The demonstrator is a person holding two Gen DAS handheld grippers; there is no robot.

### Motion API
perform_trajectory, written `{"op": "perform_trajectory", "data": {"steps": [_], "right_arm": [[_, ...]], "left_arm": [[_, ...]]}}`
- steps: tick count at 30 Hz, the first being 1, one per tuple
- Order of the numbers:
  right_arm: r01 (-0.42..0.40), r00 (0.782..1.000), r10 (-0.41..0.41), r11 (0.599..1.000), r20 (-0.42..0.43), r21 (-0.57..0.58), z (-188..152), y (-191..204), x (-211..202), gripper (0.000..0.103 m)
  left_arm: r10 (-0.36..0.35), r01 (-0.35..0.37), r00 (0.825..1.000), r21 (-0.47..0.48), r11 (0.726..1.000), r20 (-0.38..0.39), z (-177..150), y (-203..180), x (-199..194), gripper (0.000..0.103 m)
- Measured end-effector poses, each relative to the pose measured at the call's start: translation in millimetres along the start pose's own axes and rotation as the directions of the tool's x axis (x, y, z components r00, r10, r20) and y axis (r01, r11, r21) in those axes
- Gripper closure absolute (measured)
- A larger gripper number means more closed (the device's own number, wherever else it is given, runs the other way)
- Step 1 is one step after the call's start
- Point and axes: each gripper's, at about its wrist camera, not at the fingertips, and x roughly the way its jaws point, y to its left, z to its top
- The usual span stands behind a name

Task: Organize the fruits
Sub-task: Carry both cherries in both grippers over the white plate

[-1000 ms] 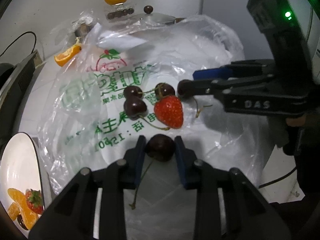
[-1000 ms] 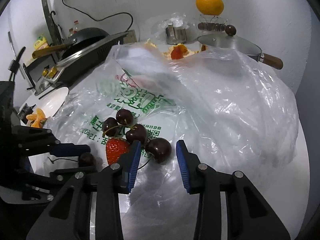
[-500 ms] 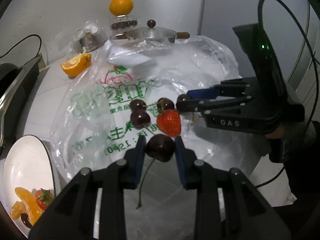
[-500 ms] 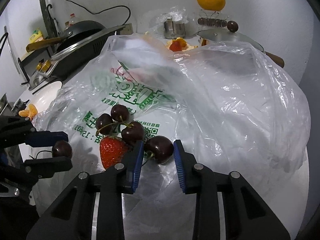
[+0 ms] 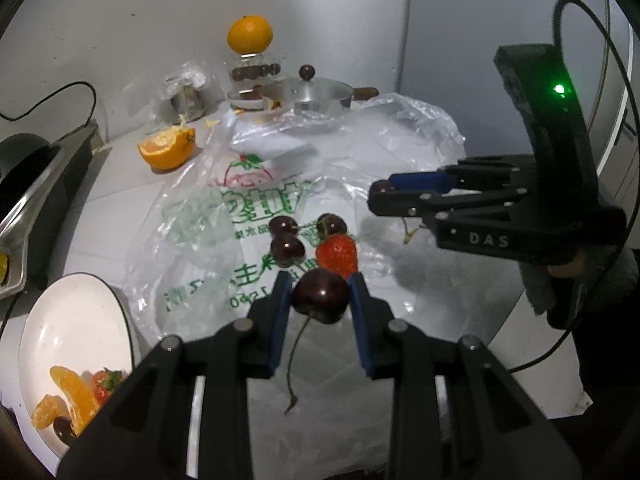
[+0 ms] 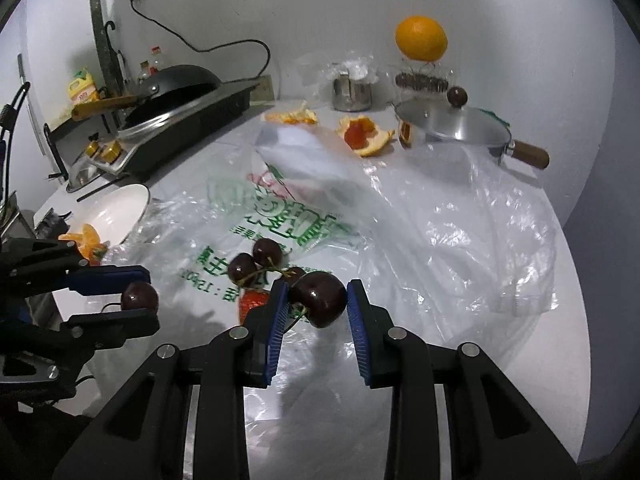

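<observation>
The left gripper point(image 5: 318, 296) pinches a dark cherry point(image 5: 320, 295) between its blue pads, stem dangling, above the printed plastic bag point(image 5: 208, 216); the right gripper point(image 6: 316, 300) clamps another cherry point(image 6: 319, 299) above the bag, beside three loose cherries point(image 5: 286, 236) and a strawberry point(image 5: 337, 254).

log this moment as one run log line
left hand-held gripper: shut on cherry | right hand-held gripper: shut on second cherry | plate: not reached
</observation>
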Motion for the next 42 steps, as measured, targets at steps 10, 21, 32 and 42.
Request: {"op": "perform_trajectory", "data": {"steps": [10,21,32,42], "right_arm": [[0.0,0.999,0.002,0.999,0.039,-0.036,6,24,-23,0.071],[-0.007,0.999,0.012,0.995,0.05,-0.097,14,62,-31,0.071],[-0.023,0.998,0.03,0.988,0.051,-0.15,24,101,-29,0.071],[-0.048,0.997,0.058,0.979,0.045,-0.198,34,137,-22,0.071]], "left_arm": [[0.012,-0.012,0.999,-0.013,1.0,0.04,-6,7,-25,0.073],[0.029,-0.025,0.996,-0.05,0.998,0.085,-21,28,-53,0.073],[0.054,-0.043,0.991,-0.09,0.995,0.121,-34,55,-75,0.073],[0.091,-0.073,0.985,-0.126,0.989,0.148,-47,83,-97,0.073]]}}
